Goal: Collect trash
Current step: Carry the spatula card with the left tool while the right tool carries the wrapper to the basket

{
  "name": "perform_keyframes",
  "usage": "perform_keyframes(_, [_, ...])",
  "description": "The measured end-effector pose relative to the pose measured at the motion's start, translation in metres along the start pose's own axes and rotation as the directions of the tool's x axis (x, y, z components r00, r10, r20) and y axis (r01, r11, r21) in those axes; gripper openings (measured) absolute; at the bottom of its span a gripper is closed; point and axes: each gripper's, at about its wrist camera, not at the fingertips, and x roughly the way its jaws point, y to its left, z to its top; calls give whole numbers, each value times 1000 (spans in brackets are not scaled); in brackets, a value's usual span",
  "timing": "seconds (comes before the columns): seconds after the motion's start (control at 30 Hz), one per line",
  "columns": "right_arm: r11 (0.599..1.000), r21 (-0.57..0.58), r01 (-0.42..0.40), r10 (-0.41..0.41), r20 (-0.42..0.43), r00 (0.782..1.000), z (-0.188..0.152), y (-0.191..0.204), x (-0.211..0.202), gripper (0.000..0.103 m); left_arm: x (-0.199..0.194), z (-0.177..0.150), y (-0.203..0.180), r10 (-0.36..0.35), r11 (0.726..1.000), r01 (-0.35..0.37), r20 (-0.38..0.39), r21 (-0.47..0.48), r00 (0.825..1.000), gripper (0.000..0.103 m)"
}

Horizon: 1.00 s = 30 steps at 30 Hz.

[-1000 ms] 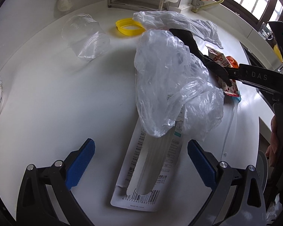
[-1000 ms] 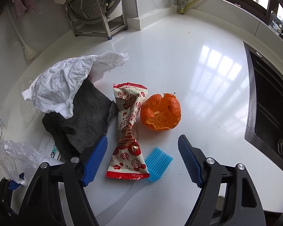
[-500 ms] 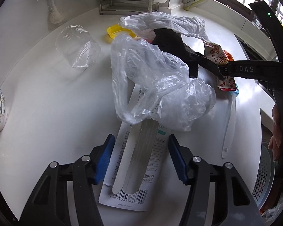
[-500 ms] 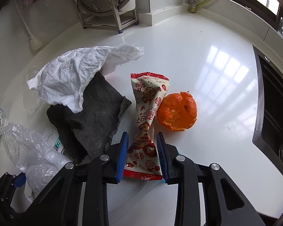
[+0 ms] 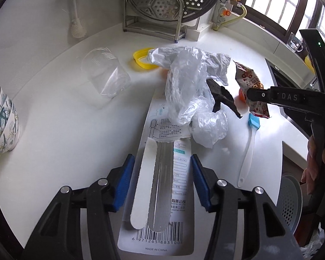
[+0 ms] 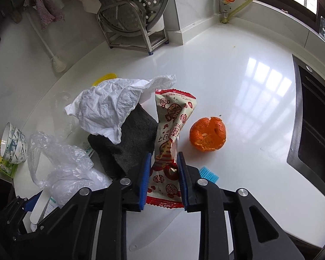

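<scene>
Over the white counter point(image 5: 54, 130), the left gripper point(image 5: 160, 182) is closing its blue pads onto the long toothbrush card point(image 5: 162, 195), lower end nipped between them. The right gripper point(image 6: 163, 179) is closing on the red-and-cream snack wrapper point(image 6: 173, 130), pinched beside the orange peel point(image 6: 207, 137).

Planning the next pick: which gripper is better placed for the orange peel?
Right. The right gripper, jaws closing on the snack wrapper, sits just beside the orange peel. The left gripper is on the toothbrush package, with the grey cloth between.
</scene>
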Motion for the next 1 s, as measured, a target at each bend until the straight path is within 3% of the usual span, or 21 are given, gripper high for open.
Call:
perform_keyframes(0.53, [999,-12,-35,36,26,999,-23,9,-54,23,-57,-5,9,-6,999,10,79,-45,997,49])
perform_keyframes(1.0, [995,-25,-97,98,38,994,-59,4,-100,23,-108,-28,-13,35,998,-28,143,-53,989,49])
